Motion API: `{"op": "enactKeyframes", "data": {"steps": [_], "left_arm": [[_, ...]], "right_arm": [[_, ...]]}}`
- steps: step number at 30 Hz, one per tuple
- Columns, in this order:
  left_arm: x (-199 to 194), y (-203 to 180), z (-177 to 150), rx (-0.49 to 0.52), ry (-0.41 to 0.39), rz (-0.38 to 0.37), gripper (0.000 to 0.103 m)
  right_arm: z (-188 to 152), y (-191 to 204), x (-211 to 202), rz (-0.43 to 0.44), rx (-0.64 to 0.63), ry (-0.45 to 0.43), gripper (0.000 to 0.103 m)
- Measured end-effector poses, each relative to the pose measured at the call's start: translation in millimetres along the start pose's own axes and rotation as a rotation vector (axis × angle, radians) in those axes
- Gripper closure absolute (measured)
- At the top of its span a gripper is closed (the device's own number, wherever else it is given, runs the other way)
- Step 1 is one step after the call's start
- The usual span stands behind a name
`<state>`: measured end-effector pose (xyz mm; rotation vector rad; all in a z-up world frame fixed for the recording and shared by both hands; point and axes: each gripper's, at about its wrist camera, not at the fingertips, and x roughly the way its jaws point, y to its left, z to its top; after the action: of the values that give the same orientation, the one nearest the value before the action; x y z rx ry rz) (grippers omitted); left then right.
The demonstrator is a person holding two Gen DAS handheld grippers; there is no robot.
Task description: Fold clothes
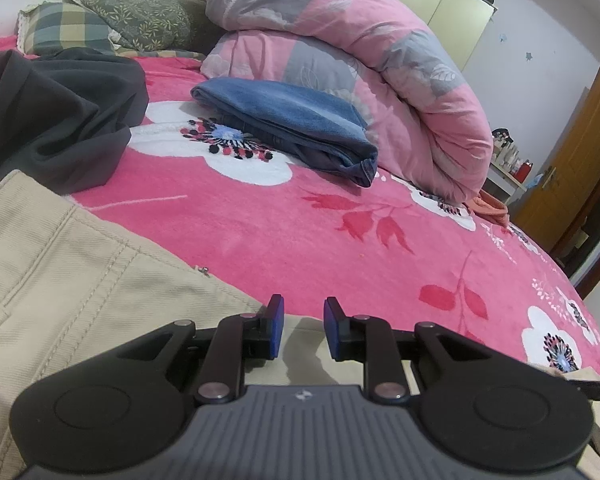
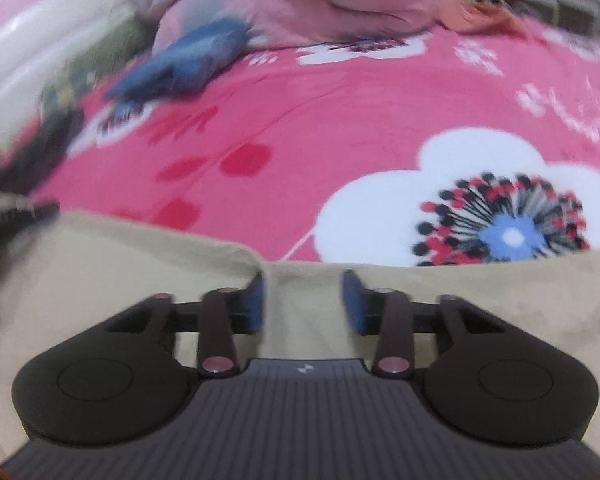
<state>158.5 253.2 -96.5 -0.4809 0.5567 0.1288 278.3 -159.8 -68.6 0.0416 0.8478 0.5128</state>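
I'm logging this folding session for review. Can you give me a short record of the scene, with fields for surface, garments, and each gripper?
surface: pink floral blanket on a bed
garment being worked: beige trousers, lying flat under both grippers
already folded: blue jeans, beside the rolled pink quilt
waiting: dark garment, crumpled
left gripper: jaws narrowly apart, nothing between them
right gripper: jaws apart over the beige cloth, not pinching it

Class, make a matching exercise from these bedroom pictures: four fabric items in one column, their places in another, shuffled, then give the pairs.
1. folded blue denim jeans
2. beige corduroy trousers
3. dark grey crumpled garment
4. rolled pink-and-grey quilt

A. far left of bed
B. under the left claw
C. against the quilt's front
D. right rear of bed

Pairs: 1-C, 2-B, 3-A, 4-D
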Motion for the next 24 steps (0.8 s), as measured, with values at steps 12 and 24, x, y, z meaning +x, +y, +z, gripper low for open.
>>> {"op": "enactKeyframes", "data": {"steps": [12, 24], "left_arm": [[1, 0, 0, 0.0, 0.003, -0.006, 0.077], [-3, 4, -1, -0.037, -0.022, -0.049, 0.071]], "right_arm": [[21, -37, -25, 0.051, 0.267, 0.116, 0.013], [-89, -6, -256, -0.303, 0.274, -0.297, 0.012]]}}
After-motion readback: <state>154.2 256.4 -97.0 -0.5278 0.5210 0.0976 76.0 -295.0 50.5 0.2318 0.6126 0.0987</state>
